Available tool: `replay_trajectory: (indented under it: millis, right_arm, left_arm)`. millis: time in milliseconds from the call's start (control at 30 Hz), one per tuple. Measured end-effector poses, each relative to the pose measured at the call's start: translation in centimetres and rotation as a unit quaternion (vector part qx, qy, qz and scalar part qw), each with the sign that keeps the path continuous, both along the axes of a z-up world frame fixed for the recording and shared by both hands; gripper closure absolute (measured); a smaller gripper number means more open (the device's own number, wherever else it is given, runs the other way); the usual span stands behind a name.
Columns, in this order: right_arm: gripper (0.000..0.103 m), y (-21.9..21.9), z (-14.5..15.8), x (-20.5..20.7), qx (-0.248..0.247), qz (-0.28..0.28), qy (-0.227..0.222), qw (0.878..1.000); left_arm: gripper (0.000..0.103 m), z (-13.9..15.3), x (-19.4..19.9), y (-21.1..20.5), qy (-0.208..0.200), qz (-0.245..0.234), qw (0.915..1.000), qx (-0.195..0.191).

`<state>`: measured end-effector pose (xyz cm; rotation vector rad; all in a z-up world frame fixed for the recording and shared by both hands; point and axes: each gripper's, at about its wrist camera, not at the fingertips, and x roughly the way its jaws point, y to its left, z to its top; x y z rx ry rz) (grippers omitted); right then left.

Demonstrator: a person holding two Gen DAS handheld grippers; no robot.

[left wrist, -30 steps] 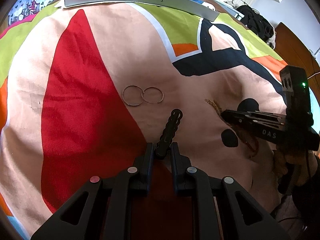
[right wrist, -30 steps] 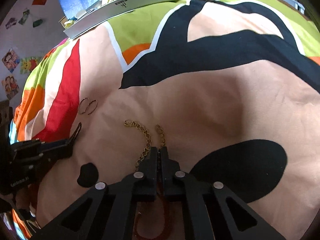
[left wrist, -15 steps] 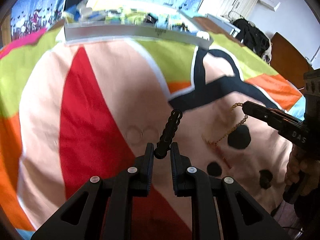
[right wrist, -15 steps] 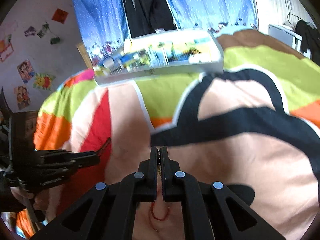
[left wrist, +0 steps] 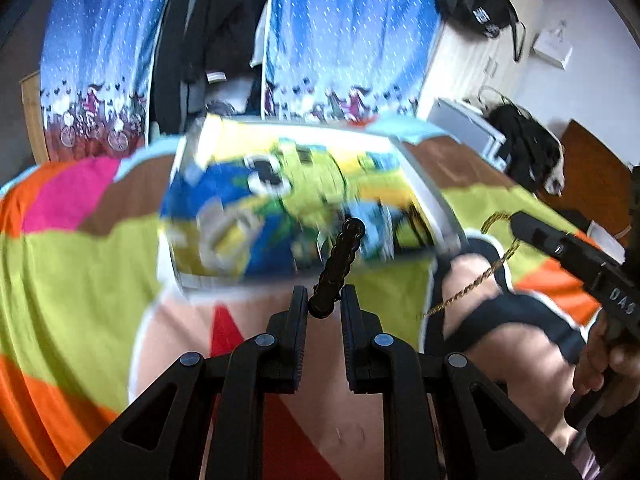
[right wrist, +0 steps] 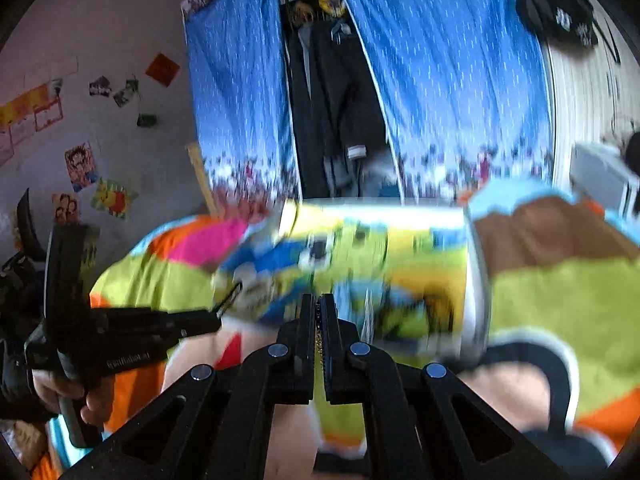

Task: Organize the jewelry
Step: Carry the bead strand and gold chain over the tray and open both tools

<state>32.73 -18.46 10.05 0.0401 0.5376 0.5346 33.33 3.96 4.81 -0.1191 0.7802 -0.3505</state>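
Now both pieces are airborne, headed for the tray.

Clamped between the left gripper's (left wrist: 324, 308) jaws is a black beaded bracelet (left wrist: 338, 266), its free end sticking up and forward; the right gripper (right wrist: 318, 320) is pinched nearly shut on a gold chain (left wrist: 474, 280) — a thread of links shows in the slit between its jaws, and the left wrist view has the chain dangling from its tip above the bedspread (left wrist: 80, 264). A second ago both grippers were low over the cloth, the chain partly lying on it; since then they have lifted and tilted up, and the white-rimmed organizer tray (left wrist: 430, 204) has come from the far edge to just ahead of both. Picking up looks done, placing is next, though blur hides the tray's compartments.
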Motion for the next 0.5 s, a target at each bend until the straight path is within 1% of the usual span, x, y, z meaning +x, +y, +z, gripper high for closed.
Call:
replay_trajectory:
  millis: [67, 167, 233, 300, 400, 500]
  right_arm:
    - [0.1, 0.5, 1.1, 1.7, 0.0, -0.008, -0.024, 1.0]
    - [0.1, 0.9, 1.3, 3.9, -0.003, -0.017, -0.036, 0.999]
    - [0.1, 1.1, 0.8, 5.8, -0.007, -0.02, -0.025, 0.999]
    - [0.1, 1.3, -0.5, 7.3, -0.012, -0.023, -0.009, 1.0]
    - [0.1, 1.3, -2.5, 8.5, -0.023, -0.025, 0.011, 0.999]
    - [0.099, 1.0, -4.6, 8.7, -0.025, -0.028, 0.032, 0.999]
  left_arm:
    - [0.09, 0.2, 1.8, 0.1, -0.01, 0.008, 0.9999, -0.001]
    - [0.09, -0.5, 4.6, 0.2, -0.007, 0.013, 0.9999, -0.008]
    - [0.09, -1.4, 6.6, 0.3, 0.005, 0.014, 0.9998, -0.01]
    - [0.09, -2.4, 7.8, 0.1, 0.013, 0.015, 0.9998, -0.009]
    - [0.09, -3.5, 9.1, 0.2, 0.02, 0.017, 0.9996, -0.012]
    - [0.09, -4.8, 9.8, 0.3, 0.039, 0.026, 0.9987, -0.022]
